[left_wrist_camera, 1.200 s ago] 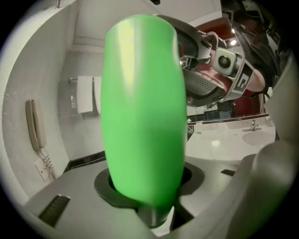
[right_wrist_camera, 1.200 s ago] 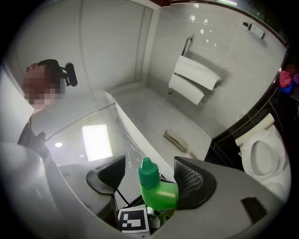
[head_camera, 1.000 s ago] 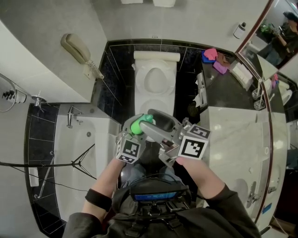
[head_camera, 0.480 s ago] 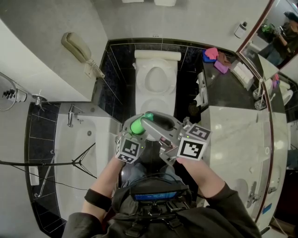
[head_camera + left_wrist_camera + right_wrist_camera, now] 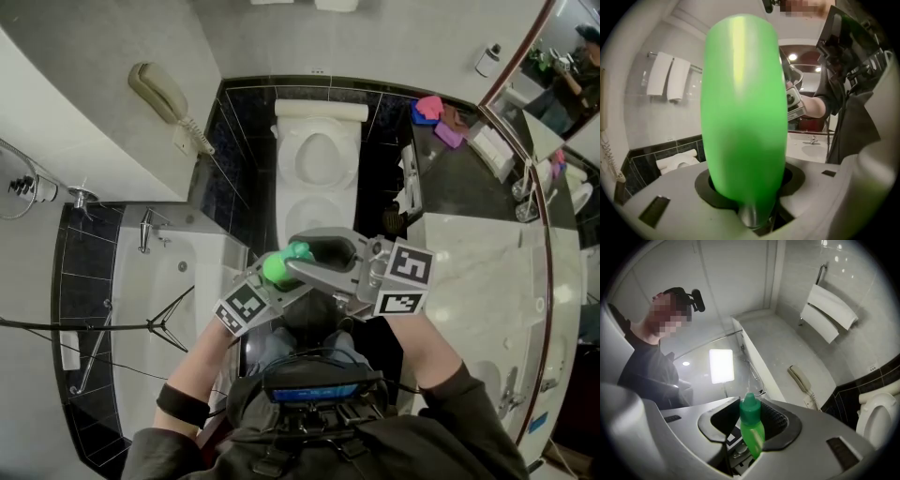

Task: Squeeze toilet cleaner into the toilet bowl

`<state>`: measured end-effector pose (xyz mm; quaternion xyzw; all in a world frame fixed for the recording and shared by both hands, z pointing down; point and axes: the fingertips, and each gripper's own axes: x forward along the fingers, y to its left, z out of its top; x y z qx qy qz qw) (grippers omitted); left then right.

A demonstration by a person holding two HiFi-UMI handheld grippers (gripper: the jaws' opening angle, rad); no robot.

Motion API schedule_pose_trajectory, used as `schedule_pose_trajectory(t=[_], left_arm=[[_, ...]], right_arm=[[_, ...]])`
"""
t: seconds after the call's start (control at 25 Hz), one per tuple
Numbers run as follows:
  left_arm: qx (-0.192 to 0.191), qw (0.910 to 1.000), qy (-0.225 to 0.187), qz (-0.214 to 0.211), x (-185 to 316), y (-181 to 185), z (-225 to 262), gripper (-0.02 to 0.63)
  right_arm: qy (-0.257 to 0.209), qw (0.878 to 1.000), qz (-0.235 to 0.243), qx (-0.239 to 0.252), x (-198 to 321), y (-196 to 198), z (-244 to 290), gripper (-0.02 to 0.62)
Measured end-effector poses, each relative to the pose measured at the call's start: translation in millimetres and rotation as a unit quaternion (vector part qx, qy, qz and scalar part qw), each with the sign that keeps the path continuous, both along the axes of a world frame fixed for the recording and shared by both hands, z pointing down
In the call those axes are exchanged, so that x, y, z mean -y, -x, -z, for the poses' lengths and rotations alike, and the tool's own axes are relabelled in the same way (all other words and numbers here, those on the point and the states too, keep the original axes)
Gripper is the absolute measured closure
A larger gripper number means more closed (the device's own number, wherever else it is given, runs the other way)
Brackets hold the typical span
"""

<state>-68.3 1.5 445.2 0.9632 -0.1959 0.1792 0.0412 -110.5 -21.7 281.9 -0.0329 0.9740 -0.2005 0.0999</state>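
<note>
A green toilet cleaner bottle [image 5: 277,266] hangs in front of me between both grippers. My left gripper [image 5: 270,275] is shut on its body, which fills the left gripper view as a tall green bottle [image 5: 743,117]. My right gripper [image 5: 302,255] comes in from the right; its jaws have just been closing, and the bottle's cap end [image 5: 750,409] sits pinched between them. In the right gripper view the gripper [image 5: 750,427] holds the neck upright. The white toilet [image 5: 319,164] stands ahead, beyond the grippers.
A bathtub [image 5: 164,300] lies to the left, with a wall phone [image 5: 161,96] above it. A marble counter [image 5: 478,272] and a mirror run along the right. Pink and purple cloths [image 5: 431,117] sit at the counter's far end. White towels [image 5: 830,315] hang on the wall.
The right gripper's jaws have closed round the bottle's cap end. Both grippers have turned: the left marker cube rolled down and left, the right cube rose slightly.
</note>
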Motion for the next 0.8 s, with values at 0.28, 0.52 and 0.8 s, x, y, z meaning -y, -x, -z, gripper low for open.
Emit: schedule_pose_trajectory(t=[0.28, 0.52, 0.8], left_arm=[[-0.011, 0.9952, 0.03, -0.092, -36.3, -6.6, 9.2, 0.407], [-0.006, 0.9959, 0.025, -0.086, -35.9, -5.8, 7.5, 0.407], [-0.008, 0.9969, 0.02, -0.076, -33.4, -7.2, 8.4, 0.407]], right_arm=[[-0.104, 0.99, 0.093, 0.013, -32.0, -2.9, 13.7, 0.443], [-0.106, 0.99, 0.097, 0.018, -37.8, -3.6, 14.0, 0.44], [-0.086, 0.993, 0.078, 0.012, -35.0, -0.1, 10.9, 0.292]])
